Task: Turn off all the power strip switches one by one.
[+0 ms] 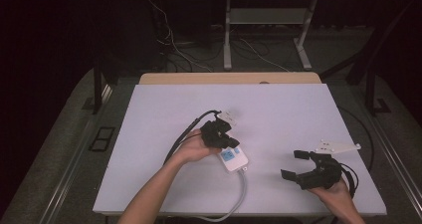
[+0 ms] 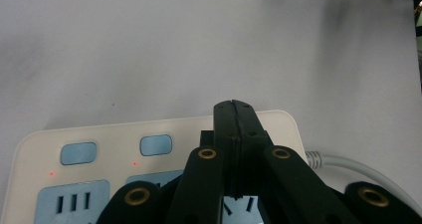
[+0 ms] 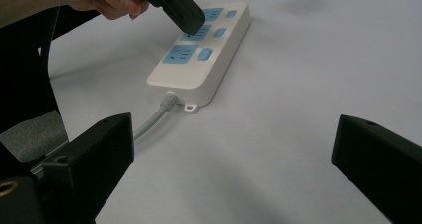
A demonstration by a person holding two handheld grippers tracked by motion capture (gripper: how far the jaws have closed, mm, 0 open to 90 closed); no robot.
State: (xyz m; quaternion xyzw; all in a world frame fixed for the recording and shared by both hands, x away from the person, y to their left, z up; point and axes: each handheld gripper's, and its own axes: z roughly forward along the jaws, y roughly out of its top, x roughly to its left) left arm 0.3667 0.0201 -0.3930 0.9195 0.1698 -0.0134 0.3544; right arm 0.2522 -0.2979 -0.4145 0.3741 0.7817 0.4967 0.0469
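While the left gripper point(image 1: 230, 140) pressed down on a power strip point(image 1: 234, 160), the right gripper point(image 1: 294, 165) waited open off to the side.

White table point(image 1: 278, 109) carried the power strip near its middle, flat, sockets up, long axis diagonal in the high view: cord end toward the near right, far end under the left gripper. Grey cord point(image 1: 241, 196) left that near end and curved back to the table's front edge. Left gripper jaws were shut together, nothing between them, tips over the blue sockets beside the switch buttons point(image 2: 156, 145). Right gripper jaws stood wide apart, empty, well apart from the strip.
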